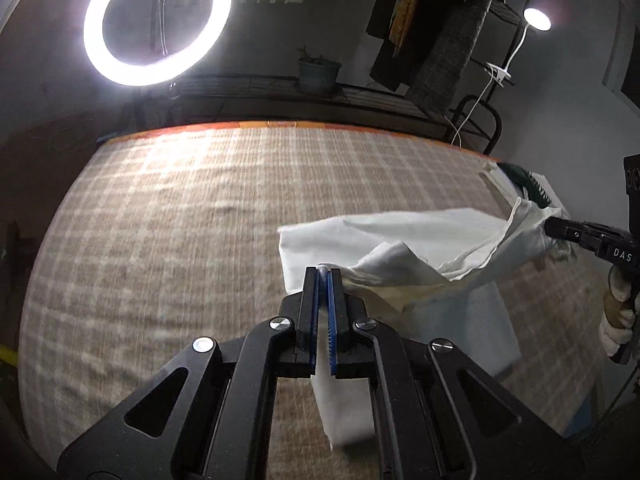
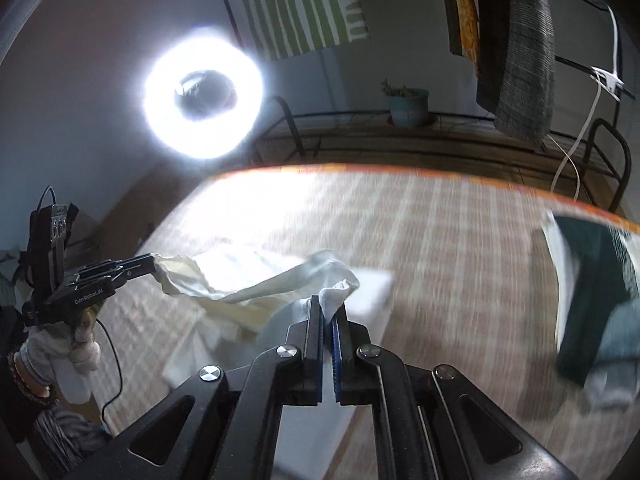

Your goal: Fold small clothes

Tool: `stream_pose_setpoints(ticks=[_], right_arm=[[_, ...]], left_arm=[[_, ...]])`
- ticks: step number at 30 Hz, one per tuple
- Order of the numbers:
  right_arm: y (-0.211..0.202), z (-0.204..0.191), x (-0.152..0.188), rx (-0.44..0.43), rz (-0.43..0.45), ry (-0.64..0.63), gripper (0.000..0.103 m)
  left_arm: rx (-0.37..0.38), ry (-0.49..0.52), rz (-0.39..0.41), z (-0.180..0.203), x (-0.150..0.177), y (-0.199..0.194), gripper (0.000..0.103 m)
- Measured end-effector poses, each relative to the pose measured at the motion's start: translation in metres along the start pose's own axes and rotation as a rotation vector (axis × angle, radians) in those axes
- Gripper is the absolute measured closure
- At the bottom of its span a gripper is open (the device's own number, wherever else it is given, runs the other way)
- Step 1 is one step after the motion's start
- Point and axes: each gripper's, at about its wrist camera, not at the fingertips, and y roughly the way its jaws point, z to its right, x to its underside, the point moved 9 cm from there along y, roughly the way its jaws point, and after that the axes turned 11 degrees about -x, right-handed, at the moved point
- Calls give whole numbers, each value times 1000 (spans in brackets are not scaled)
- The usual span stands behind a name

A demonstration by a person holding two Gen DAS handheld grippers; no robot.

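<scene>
A small white garment [image 1: 404,248] hangs between my two grippers above a checked brown bedcover [image 1: 180,208]. My left gripper [image 1: 323,270] is shut on one edge of it. My right gripper [image 2: 328,305] is shut on the other edge, seen as bunched white cloth [image 2: 336,294] between the blue pads. Part of the garment [image 2: 248,276] is lifted and stretched; the rest lies on the bedcover [image 2: 460,248]. The right gripper shows at the right of the left wrist view [image 1: 550,227]; the left gripper shows at the left of the right wrist view [image 2: 154,263].
Folded dark green and white clothes [image 2: 592,296] lie near the bed's right edge, also in the left wrist view [image 1: 528,184]. A bright ring light [image 1: 158,20] stands behind the bed. A metal rack with a potted plant [image 2: 408,106] and hanging clothes [image 2: 516,48] runs along the far side.
</scene>
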Motion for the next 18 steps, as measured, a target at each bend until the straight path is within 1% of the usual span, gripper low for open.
stream_pose_setpoints(ticks=[4, 6, 8, 11, 12, 13, 14, 15, 16, 17, 18], right_arm=[[-7, -5, 36, 25, -8, -17, 102], [-8, -7, 48, 49, -21, -42, 99], [-11, -8, 61, 58, -41, -69, 98], [-20, -11, 82, 83, -73, -107, 97], [-24, -12, 88, 80, -83, -116, 91], [-30, -14, 93, 78, -85, -121, 87], [-34, -13, 96, 78, -80, -114, 83], [-37, -12, 98, 72, -76, -97, 82], [-40, -10, 99, 66, -71, -69, 81], [-41, -7, 100, 62, -66, -36, 74], [-41, -2, 100, 57, -58, 7, 69]], left_arm=[[0, 21, -36, 2, 39, -6, 102], [-6, 51, -47, 4, 49, -6, 102], [-17, 82, -52, 4, 57, -10, 102], [-11, 105, -59, 3, 67, -21, 102], [-6, 104, -61, 1, 70, -26, 101], [0, 102, -64, -1, 73, -31, 99], [2, 101, -66, -3, 75, -34, 95], [1, 92, -65, -8, 72, -35, 86], [9, 65, -70, -12, 72, -35, 79], [28, 28, -83, -16, 70, -34, 67], [52, -28, -103, -21, 69, -30, 63]])
